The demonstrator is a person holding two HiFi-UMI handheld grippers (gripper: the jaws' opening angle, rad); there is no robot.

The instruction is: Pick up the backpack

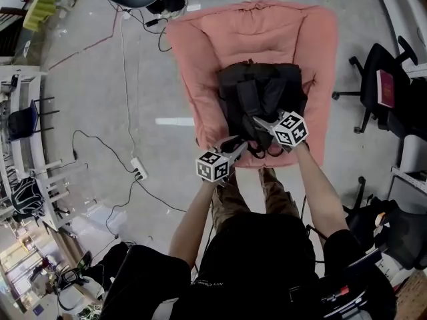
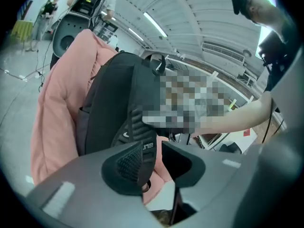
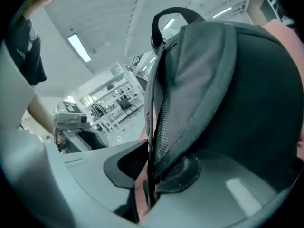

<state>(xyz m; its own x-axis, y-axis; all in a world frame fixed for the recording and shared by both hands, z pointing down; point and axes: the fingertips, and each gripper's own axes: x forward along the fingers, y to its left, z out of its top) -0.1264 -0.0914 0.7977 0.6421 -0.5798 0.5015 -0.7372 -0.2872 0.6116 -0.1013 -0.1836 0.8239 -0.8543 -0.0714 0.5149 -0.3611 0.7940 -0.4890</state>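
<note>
A black backpack stands on a pink padded chair with its shoulder straps towards me. Both grippers are at its lower end. My left gripper has a padded strap between its jaws; the strap lies against the left pad, and a narrow gap shows before the right jaw, so this gripper is open. My right gripper is on the other shoulder strap, and here its jaws press on the strap from both sides. The pack's top handle sticks up.
The chair's pink cushion rises behind the pack. A black office chair stands to the right. A power strip and cables lie on the floor to the left. Racks and clutter line the left edge.
</note>
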